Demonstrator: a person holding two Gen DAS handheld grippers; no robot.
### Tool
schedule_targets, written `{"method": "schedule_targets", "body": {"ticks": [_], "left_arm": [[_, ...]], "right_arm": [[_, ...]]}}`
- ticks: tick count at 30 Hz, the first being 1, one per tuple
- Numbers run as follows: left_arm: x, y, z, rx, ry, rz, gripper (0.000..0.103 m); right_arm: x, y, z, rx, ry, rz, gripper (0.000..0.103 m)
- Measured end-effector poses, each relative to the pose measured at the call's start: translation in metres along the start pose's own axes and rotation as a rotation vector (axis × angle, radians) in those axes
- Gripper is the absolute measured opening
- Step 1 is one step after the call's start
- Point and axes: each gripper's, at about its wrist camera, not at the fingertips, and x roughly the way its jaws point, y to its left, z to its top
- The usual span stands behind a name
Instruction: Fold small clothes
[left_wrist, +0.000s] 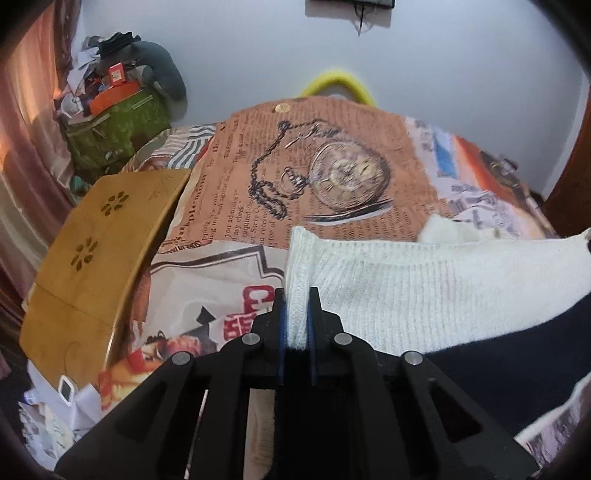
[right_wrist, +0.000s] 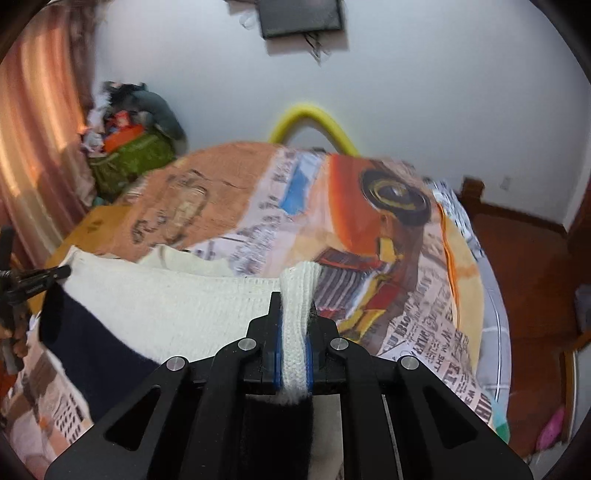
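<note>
A small knitted garment, white (left_wrist: 406, 291) with a dark navy part (left_wrist: 509, 354), hangs stretched between both grippers above the bed. My left gripper (left_wrist: 297, 295) is shut on the white ribbed edge at its left end. My right gripper (right_wrist: 295, 306) is shut on the white ribbed edge (right_wrist: 299, 295) at its right end; the white knit (right_wrist: 177, 302) and navy part (right_wrist: 99, 354) spread to the left. The left gripper's tip (right_wrist: 55, 273) shows at the far left of the right wrist view.
A bed cover with newspaper and pocket-watch prints (left_wrist: 332, 173) lies below. A wooden lap board (left_wrist: 96, 251) lies at the bed's left. A green bag heaped with clutter (left_wrist: 118, 122) stands by the curtain. A yellow hoop (right_wrist: 314, 122) sits behind the bed. Wooden floor (right_wrist: 535, 258) is at right.
</note>
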Motion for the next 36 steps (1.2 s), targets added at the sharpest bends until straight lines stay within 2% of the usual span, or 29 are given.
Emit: {"method": "schedule_targets", "body": {"ticks": [6,9,13,15,17,20,23,28,32,36], "left_arm": [[0.045,-0.01,-0.009,0.033,0.118,0.057,0.01],[0.056,-0.012,-0.019,0.063,0.165,0.049,0.011],[0.044,-0.007,-0.019,0.081,0.154,0.034,0.021],[0.029,-0.003,-0.017,0.079,0.133,0.033,0.028],[0.014,-0.002,-0.016,0.079,0.111,0.014,0.038],[-0.014,-0.002,-0.013,0.074,0.06,-0.009,0.049],[-0.03,-0.008,-0.016,0.06,0.043,-0.063,0.057],[-0.026,-0.03,-0.034,0.102,0.081,-0.087,0.06],[-0.01,-0.041,-0.06,0.155,0.163,-0.068,0.061],[-0.017,-0.034,-0.077,0.171,0.159,-0.066,0.064]], "right_arm": [[0.037,-0.01,-0.008,0.041,0.114,-0.034,0.008],[0.039,-0.012,-0.014,0.035,0.128,-0.033,0.009],[0.024,-0.008,-0.02,-0.011,0.105,-0.077,0.018],[0.011,-0.006,-0.021,-0.026,0.082,-0.094,0.023],[-0.005,-0.003,-0.021,-0.026,0.046,-0.091,0.033],[-0.028,0.008,-0.019,-0.032,-0.018,-0.061,0.046],[-0.041,0.025,-0.018,-0.044,-0.042,0.001,0.046],[-0.032,0.06,-0.033,-0.092,-0.009,0.057,0.055],[-0.014,0.08,-0.059,-0.19,0.066,0.029,0.055],[-0.011,0.071,-0.088,-0.191,0.106,-0.002,0.055]]}}
